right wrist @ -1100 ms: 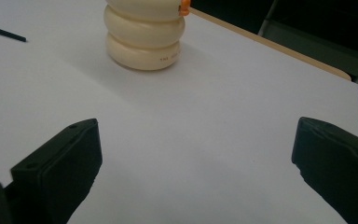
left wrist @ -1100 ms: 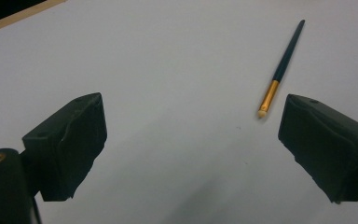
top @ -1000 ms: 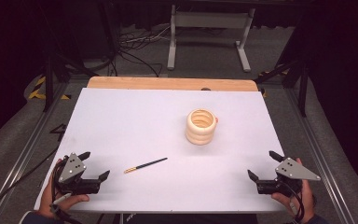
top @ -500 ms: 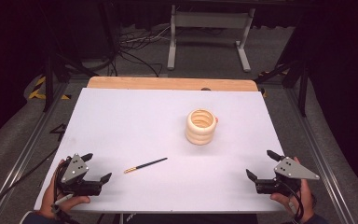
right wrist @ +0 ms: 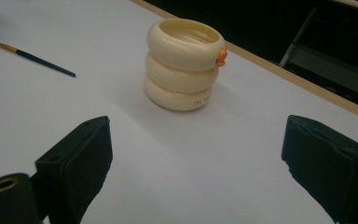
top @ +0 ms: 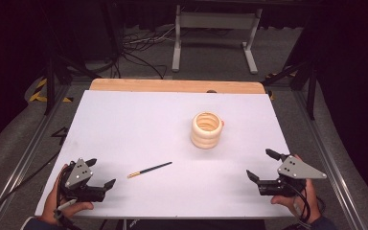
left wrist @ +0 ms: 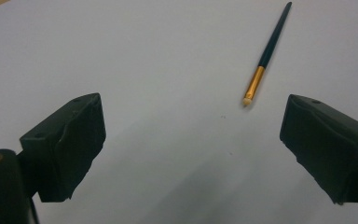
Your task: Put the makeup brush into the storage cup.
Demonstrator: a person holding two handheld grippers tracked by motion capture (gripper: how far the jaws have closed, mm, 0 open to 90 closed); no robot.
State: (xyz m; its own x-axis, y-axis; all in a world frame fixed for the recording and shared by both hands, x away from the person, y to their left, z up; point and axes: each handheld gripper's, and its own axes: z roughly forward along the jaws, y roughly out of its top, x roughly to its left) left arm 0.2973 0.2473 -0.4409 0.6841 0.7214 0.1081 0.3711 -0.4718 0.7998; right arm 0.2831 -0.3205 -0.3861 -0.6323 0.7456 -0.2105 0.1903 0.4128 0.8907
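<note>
A cream pot (top: pixel 206 130) shaped like three stacked rings, with a small orange bit at its rim, stands upright right of centre on the white table top (top: pixel 134 124). A thin brush (top: pixel 150 169) with a dark handle and gold ferrule lies flat near the front. My left gripper (top: pixel 100 172) rests at the front left corner, open and with nothing in it, the brush (left wrist: pixel 266 53) a short way ahead of its jaws (left wrist: pixel 196 140). At the front right my right gripper (top: pixel 261 164) is open, facing the pot (right wrist: pixel 183 63) and the brush (right wrist: pixel 36 59) from some distance (right wrist: pixel 200 163).
A wooden strip (top: pixel 172 85) runs along the table's far edge. Beyond it, a grey metal stand (top: pixel 215 28) and cables (top: pixel 134 52) sit on the dark floor. Metal rails (top: pixel 24 158) flank the table on both sides.
My right gripper has edged slightly left and my left gripper slightly right. Brush and pot have stayed where they were.
</note>
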